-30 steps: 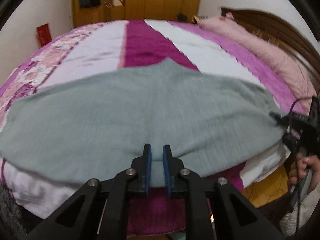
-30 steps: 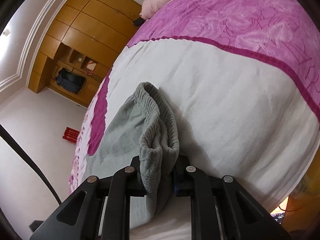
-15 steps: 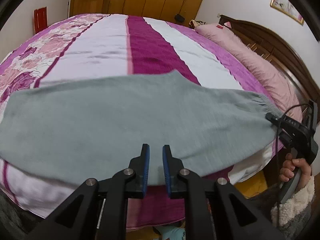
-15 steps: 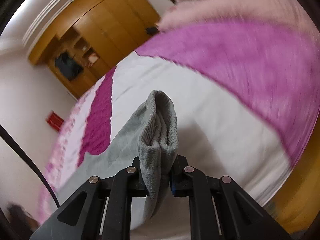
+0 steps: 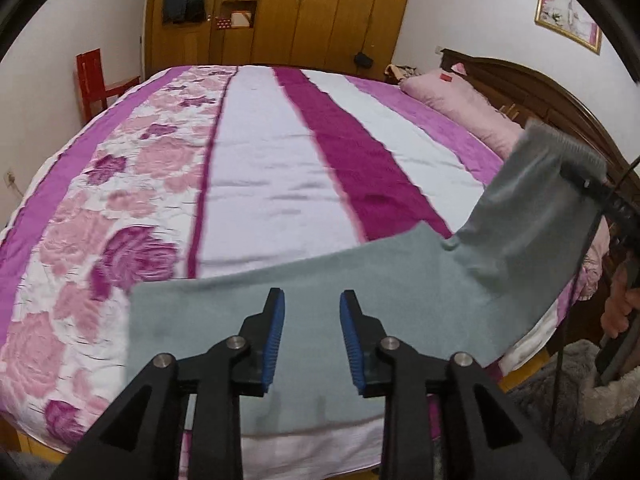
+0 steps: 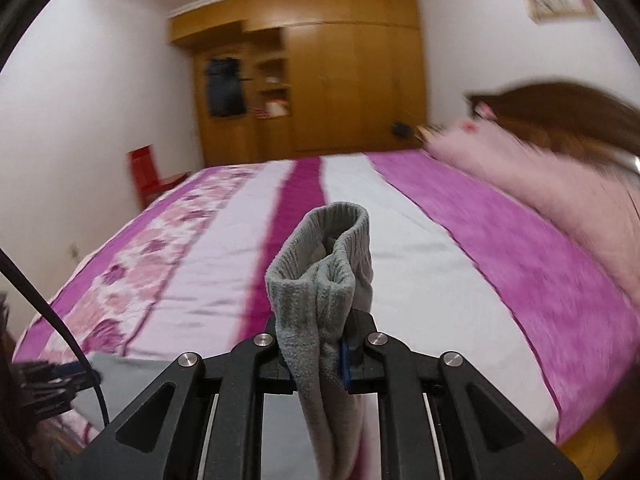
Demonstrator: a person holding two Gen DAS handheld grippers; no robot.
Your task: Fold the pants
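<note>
Grey pants (image 5: 360, 292) lying flat on bed (image 5: 260, 168) — my right gripper (image 6: 320, 344) gripping ribbed waistband, lifting it; my left gripper (image 5: 312, 332) hovering, spread wide.

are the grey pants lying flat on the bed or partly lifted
Partly lifted. The right gripper is shut on the waistband, raising that end of the grey pants off the bed; the rest lies flat.

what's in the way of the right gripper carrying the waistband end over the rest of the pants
Nothing visible. The right gripper is shut on the waistband, lifted off the bed. The pants lie flat along the near edge, and only the open left gripper hovers above them.
</note>
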